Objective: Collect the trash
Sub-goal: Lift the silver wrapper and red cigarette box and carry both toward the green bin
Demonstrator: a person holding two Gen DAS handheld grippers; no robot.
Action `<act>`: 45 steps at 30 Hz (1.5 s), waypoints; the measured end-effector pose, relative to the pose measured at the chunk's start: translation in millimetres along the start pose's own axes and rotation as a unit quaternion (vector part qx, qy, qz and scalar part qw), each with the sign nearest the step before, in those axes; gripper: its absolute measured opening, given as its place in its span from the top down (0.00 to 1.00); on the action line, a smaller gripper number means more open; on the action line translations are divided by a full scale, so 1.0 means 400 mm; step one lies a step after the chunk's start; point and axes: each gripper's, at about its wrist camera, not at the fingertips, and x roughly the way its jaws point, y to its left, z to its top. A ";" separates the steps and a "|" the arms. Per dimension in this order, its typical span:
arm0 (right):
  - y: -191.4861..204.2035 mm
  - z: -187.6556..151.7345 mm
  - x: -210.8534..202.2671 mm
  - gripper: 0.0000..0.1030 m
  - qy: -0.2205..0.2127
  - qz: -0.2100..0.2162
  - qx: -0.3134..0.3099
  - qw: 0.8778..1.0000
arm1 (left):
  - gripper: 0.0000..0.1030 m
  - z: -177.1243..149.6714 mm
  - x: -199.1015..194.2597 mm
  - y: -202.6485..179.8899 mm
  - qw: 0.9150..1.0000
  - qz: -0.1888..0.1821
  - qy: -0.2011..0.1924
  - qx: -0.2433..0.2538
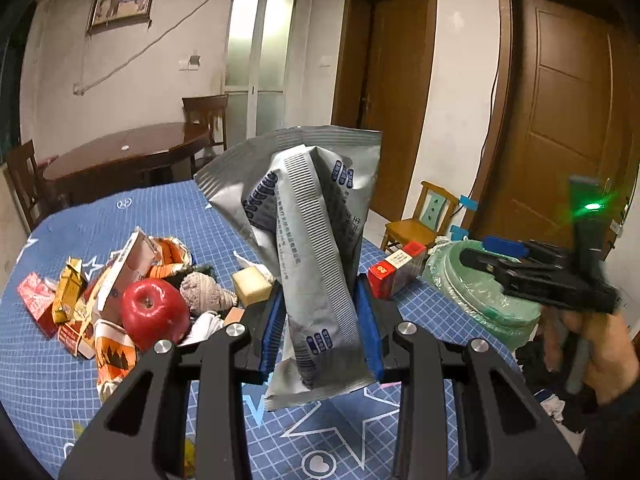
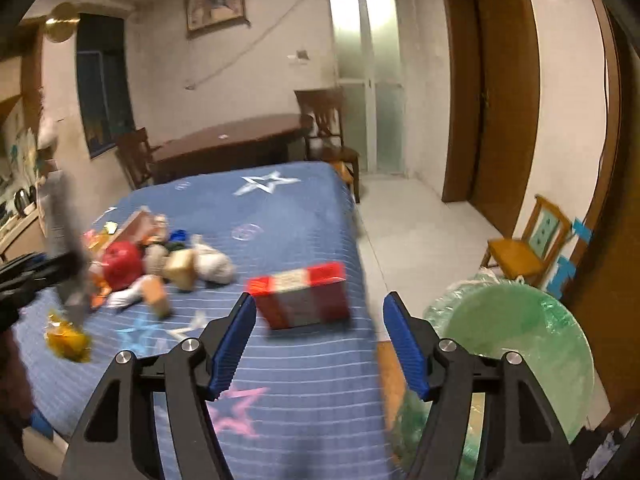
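The left gripper [image 1: 322,320], tilted down, clamps a crumpled silver wrapper [image 1: 304,240] upright above the blue bedspread [image 1: 168,216]; its print is unreadable. The right gripper [image 2: 320,344] gapes empty before a red box [image 2: 304,300], label blurred.

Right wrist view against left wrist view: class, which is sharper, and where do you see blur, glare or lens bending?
Left wrist view: sharp on the silver wrapper and apple; green glare from a light on the right tool; door frames bow. Right wrist view: motion-smeared throughout, the red box and trash pile soft; same fisheye bending.
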 end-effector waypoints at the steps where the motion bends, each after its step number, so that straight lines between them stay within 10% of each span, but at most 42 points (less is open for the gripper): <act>1: -0.026 0.014 0.039 0.35 0.015 0.005 -0.003 1.000 | 0.68 0.000 0.006 0.005 1.000 -0.002 0.003 -0.002; 4: -0.030 0.036 0.120 0.32 0.051 0.087 -0.006 0.995 | 0.68 0.005 0.011 0.006 1.000 -0.005 0.010 -0.006; 8: -0.027 0.043 0.084 0.09 0.015 0.076 -0.038 0.996 | 0.68 0.004 0.000 0.003 1.000 -0.008 0.009 -0.010; 15: 0.101 -0.013 0.107 0.05 0.026 0.066 -0.120 0.990 | 0.68 -0.011 0.030 0.007 0.999 -0.020 0.032 -0.017; 19: 0.135 0.032 0.120 0.06 0.034 0.069 -0.263 0.962 | 0.68 -0.013 0.033 0.014 0.999 -0.028 0.039 -0.011; 26: 0.229 0.078 0.229 0.14 0.169 0.070 -0.465 0.866 | 0.68 -0.012 0.083 0.013 0.997 -0.047 0.068 -0.009; 32: 0.292 0.030 0.330 0.46 0.224 0.057 -0.510 0.828 | 0.68 -0.015 0.127 0.025 0.995 -0.047 0.083 -0.019; 37: 0.297 0.018 0.329 0.78 0.211 0.034 -0.479 0.851 | 0.68 -0.020 0.128 0.031 0.995 -0.043 0.083 -0.025; 45: 0.313 0.030 0.155 0.79 0.053 0.030 -0.251 0.966 | 0.68 -0.041 0.095 0.028 0.997 -0.012 0.056 -0.041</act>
